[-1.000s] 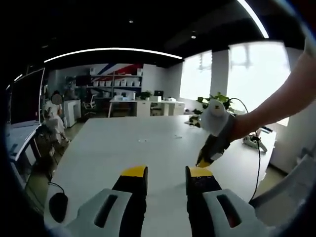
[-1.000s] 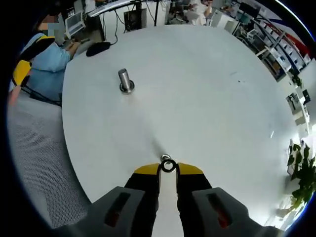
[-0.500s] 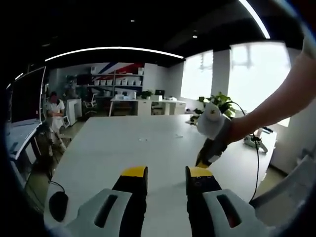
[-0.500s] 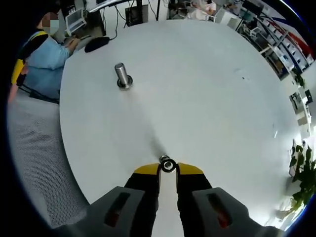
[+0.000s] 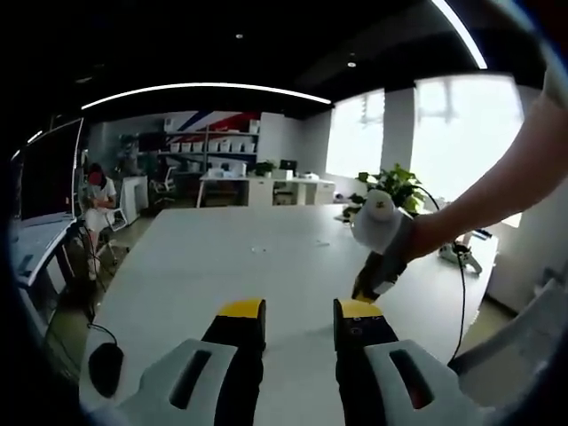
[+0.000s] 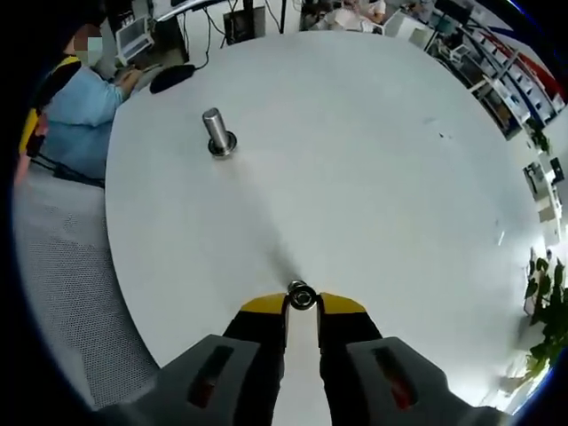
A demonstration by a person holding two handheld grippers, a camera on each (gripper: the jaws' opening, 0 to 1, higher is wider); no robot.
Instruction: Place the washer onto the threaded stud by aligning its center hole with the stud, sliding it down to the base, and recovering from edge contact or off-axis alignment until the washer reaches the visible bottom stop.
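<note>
My right claw (image 6: 302, 303) clamped on the washer (image 6: 301, 295), stud (image 6: 216, 133) upright on the white counter (image 6: 355, 160) well apart, my left claw (image 5: 298, 310) spread, holding nothing, over the counter

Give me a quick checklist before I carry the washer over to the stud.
1. Washer pinched at the right gripper tips: ok.
2. Threaded stud upright on the white table: ok.
3. Tabletop between washer and stud free of objects: ok.
4. Washer hole lined up over the stud: not ok, the stud stands far off.
5. Left gripper open, holding nothing: ok.
6. Washer level: cannot tell.
</note>
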